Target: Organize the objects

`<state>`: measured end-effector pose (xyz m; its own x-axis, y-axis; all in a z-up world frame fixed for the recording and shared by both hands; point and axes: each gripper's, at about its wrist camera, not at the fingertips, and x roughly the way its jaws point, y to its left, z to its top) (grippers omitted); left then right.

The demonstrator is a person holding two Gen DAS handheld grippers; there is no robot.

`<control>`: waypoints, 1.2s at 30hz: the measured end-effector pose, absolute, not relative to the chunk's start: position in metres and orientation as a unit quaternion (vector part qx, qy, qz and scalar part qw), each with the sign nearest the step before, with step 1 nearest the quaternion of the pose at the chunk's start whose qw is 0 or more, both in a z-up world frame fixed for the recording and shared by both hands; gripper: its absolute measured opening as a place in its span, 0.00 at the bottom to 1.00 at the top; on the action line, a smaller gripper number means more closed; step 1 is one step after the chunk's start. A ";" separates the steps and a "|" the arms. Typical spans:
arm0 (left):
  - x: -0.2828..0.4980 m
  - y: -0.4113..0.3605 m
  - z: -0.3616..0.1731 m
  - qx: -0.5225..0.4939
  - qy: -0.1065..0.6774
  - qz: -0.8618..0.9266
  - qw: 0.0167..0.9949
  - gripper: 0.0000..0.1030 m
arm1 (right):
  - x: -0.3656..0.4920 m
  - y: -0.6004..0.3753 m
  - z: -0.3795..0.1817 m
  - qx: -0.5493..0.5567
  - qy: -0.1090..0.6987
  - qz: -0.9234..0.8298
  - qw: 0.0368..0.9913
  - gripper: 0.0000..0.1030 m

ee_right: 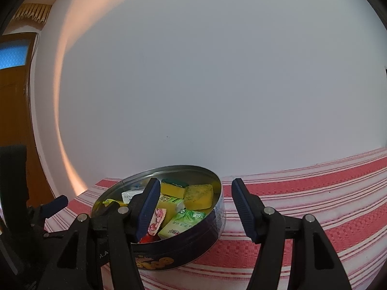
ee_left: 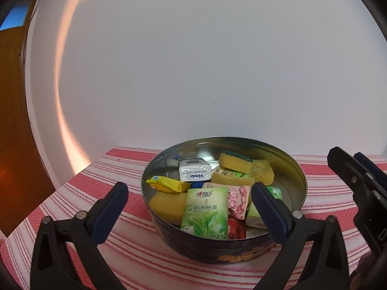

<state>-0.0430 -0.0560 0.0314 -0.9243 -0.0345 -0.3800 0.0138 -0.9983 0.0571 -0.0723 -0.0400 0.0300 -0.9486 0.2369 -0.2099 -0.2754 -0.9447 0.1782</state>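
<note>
Striped red-and-white cloth (ee_right: 314, 193) against a white wall (ee_left: 193, 60). On it, a round tin (ee_left: 217, 249) holding yellow sponges (ee_left: 234, 162), a green tissue pack (ee_left: 205, 212), a white Vinda pack (ee_left: 193, 170) and a pink packet (ee_left: 238, 199). Left gripper (ee_left: 189, 193) released, straddling the tin's near rim; right gripper (ee_right: 196, 193) released, empty, over the tin's right edge.

Soft, even room light, with a warm glow from the left.

The wall (ee_left: 205, 72) reads dull grey-white, with an orange-pink band curving down its left side near the door (ee_left: 14, 120). The tin (ee_left: 297, 169) shows mild glare on its inner metal wall; its contents stay sharp. Both fisheye views bend the tabletop (ee_right: 314, 183) stripes and darken to black at the corners. The near tool (ee_left: 189, 193) arms are dark and slightly soft.
</note>
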 end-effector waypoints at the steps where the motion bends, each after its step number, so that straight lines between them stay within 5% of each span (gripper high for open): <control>1: -0.043 -0.055 0.031 0.195 -0.028 -0.980 0.012 1.00 | -0.072 -0.040 0.030 -0.093 0.102 0.982 0.131 0.62; 36: -0.045 -0.063 0.032 0.194 -0.015 -0.980 0.028 1.00 | -0.075 -0.050 0.035 -0.082 0.057 0.984 0.144 0.62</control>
